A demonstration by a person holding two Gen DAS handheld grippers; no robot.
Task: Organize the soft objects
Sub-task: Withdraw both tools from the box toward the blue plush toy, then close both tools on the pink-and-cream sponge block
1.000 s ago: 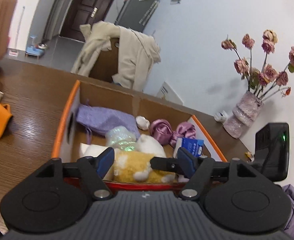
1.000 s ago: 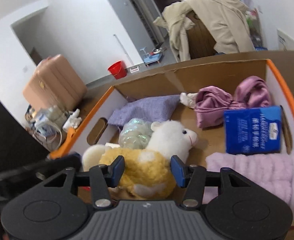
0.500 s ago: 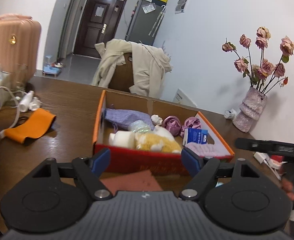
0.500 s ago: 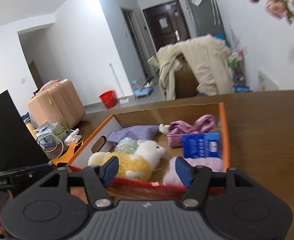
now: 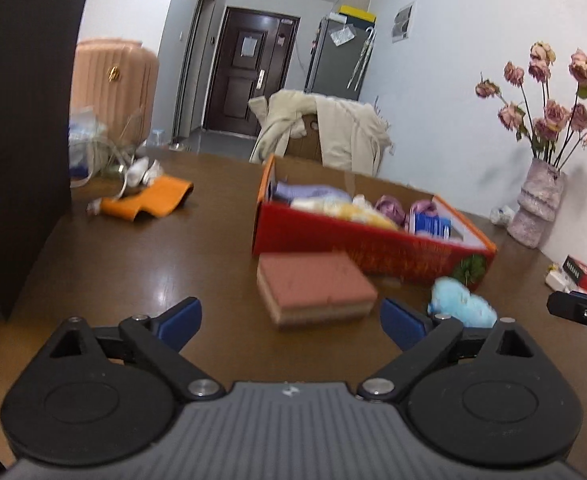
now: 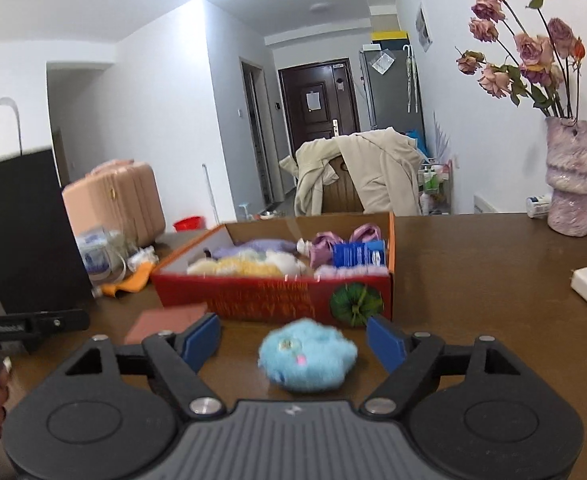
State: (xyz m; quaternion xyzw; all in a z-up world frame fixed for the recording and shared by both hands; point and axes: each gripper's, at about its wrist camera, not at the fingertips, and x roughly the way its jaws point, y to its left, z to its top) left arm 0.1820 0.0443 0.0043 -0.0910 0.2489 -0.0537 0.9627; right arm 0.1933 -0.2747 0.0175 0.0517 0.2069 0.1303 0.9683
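Left wrist view: both hands back off the box, two items still out

Left wrist view shows the left gripper [image 5: 289,320] pulled back from the box, its fingers [image 5: 181,320] having just spread wide with nothing between them. The right gripper [image 6: 293,338] has drawn back too, fingers just opened and empty. That suggests the yellow toy is dropped off and the next picks are lined up. Nearest lie the pink sponge [image 5: 315,286] and the fluffy blue toy [image 6: 307,354], both on the counter [image 5: 153,256] just before the box [image 6: 277,292]. Beyond, the box holds the yellow toy [image 6: 245,266], purple cloths and a blue packet.
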